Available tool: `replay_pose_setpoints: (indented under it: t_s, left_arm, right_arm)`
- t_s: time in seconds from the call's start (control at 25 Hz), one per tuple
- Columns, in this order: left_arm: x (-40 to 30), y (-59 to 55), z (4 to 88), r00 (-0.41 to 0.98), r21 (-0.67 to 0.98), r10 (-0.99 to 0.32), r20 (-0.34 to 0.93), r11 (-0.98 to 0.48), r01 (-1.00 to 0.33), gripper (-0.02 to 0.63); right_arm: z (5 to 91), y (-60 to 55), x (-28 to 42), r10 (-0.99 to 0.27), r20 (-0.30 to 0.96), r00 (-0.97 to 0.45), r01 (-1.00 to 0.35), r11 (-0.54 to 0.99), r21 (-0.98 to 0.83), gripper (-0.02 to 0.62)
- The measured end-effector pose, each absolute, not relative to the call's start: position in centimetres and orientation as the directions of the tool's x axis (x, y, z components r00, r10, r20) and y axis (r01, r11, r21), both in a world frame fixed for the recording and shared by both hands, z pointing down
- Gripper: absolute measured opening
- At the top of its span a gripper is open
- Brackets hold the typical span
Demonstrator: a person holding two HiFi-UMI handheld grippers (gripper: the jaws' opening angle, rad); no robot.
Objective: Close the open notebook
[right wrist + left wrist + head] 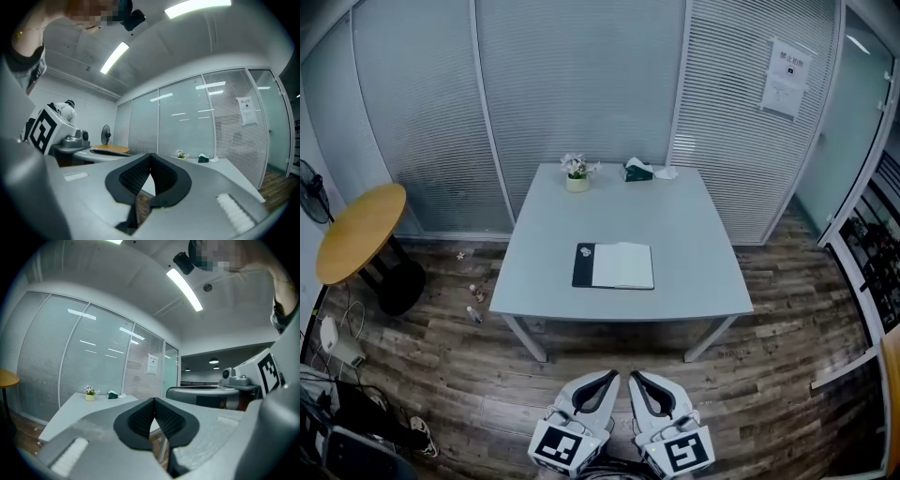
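An open notebook point(614, 266) with white pages and a dark cover flap on its left lies flat near the front of a grey table point(675, 234). My left gripper point(614, 378) and right gripper point(635, 378) hang side by side at the bottom of the head view, well short of the table's front edge, both pointing level toward it. Each is shut with nothing between its jaws. In the left gripper view the left gripper point(153, 400) has its tips touching. The right gripper point(150, 155) looks the same in the right gripper view. Neither gripper view shows the notebook.
A small potted flower point(577, 172) and a green tissue pack point(638, 171) stand at the table's far edge. A round wooden side table point(360, 231) and a fan point(311, 191) are to the left. Glass partition walls close the back; wood floor lies between me and the table.
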State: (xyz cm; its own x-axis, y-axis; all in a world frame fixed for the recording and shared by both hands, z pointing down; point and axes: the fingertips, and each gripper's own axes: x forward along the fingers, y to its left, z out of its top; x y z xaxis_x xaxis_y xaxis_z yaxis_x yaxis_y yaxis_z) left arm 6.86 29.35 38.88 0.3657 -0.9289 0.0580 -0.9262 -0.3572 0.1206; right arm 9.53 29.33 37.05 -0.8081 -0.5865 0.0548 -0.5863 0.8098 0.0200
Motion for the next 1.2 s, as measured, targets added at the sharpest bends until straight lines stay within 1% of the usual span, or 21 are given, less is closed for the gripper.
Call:
replay_pose_setpoints:
  t_s: [0.08, 0.2, 0.28, 0.36, 0.4, 0.48, 0.56, 0.64, 1.08, 1.2]
  left_arm:
    - [6.1, 28.1, 38.6, 0.358, 0.147, -0.932, 0.059, -0.347, -0.926, 0.005]
    - [4.8, 26.5, 39.0, 0.361, 0.095, -0.931, 0.054, -0.355, -0.930, 0.007]
    - [4.1, 25.6, 39.3, 0.359, 0.106, -0.932, 0.056, -0.352, -0.930, 0.038]
    - [3.5, 24.9, 39.4, 0.360, 0.111, -0.931, 0.062, -0.352, -0.929, 0.038]
    - [3.3, 24.6, 39.4, 0.359, 0.117, -0.931, 0.065, -0.350, -0.929, 0.045]
    - [2.6, 24.0, 39.4, 0.356, 0.129, -0.932, 0.072, -0.345, -0.930, 0.078]
    - [1.8, 23.4, 39.5, 0.357, 0.128, -0.931, 0.076, -0.346, -0.929, 0.082]
    - [1.4, 22.9, 39.7, 0.362, 0.126, -0.929, 0.077, -0.351, -0.928, 0.104]
    - [-2.1, 21.3, 39.8, 0.369, 0.130, -0.927, 0.066, -0.358, -0.925, 0.104]
    - [-3.0, 21.3, 39.6, 0.367, 0.103, -0.928, 0.063, -0.360, -0.927, 0.104]
  right_arm:
    - [37.1, 28.1, 8.8, -0.592, 0.061, -0.804, -0.592, 0.806, 0.017, 0.003]
    - [37.4, 26.3, 8.0, -0.599, 0.065, -0.798, -0.599, 0.801, 0.016, 0.003]
    - [37.8, 25.4, 7.6, -0.600, 0.070, -0.797, -0.601, 0.799, 0.009, 0.005]
    - [38.2, 24.4, 7.3, -0.604, 0.068, -0.794, -0.605, 0.796, 0.004, 0.030]
    - [38.2, 24.0, 7.1, -0.607, 0.063, -0.792, -0.608, 0.794, 0.003, 0.031]
    - [38.2, 23.2, 6.5, -0.609, 0.058, -0.791, -0.610, 0.792, -0.002, 0.040]
    - [38.3, 22.6, 5.8, -0.607, 0.059, -0.793, -0.608, 0.794, -0.007, 0.049]
    - [38.5, 22.1, 5.3, -0.605, 0.063, -0.794, -0.606, 0.795, -0.008, 0.061]
    - [39.1, 20.5, 1.7, -0.604, 0.068, -0.794, -0.606, 0.795, -0.006, 0.063]
    - [39.0, 20.3, 1.2, -0.604, 0.072, -0.793, -0.606, 0.795, -0.009, 0.063]
